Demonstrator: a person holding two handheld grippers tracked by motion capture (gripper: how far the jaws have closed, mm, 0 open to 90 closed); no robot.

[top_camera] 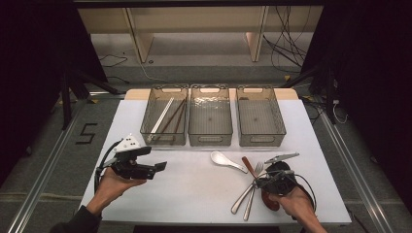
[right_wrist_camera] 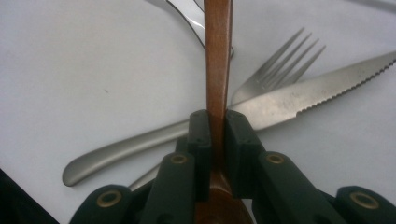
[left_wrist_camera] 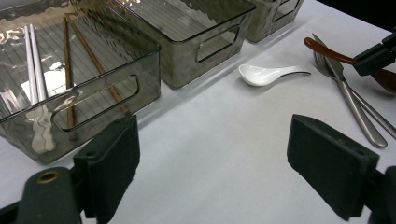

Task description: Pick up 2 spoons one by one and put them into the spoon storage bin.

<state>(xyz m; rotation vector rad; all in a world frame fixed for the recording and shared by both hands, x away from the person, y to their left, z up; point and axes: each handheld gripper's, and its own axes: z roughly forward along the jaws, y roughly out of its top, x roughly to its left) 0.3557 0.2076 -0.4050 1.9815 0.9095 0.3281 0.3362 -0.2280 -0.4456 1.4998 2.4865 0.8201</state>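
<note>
Right gripper view has the right tool (right_wrist_camera: 217,128) clamped on the handle of a brown wooden spoon (right_wrist_camera: 218,56), the handle running straight out ahead between its pads. Just beyond and beneath it a steel knife (right_wrist_camera: 303,95) and a fork (right_wrist_camera: 275,77) lie crossed on the white table (right_wrist_camera: 84,70). High view shows the left tool (top_camera: 158,166), well apart to the side, jaws wide and holding nothing. Beyond both tools stand three smoky plastic bins (top_camera: 210,116), with a white ceramic spoon (top_camera: 224,160) before them. Dark floor and cables surround the table.
</note>
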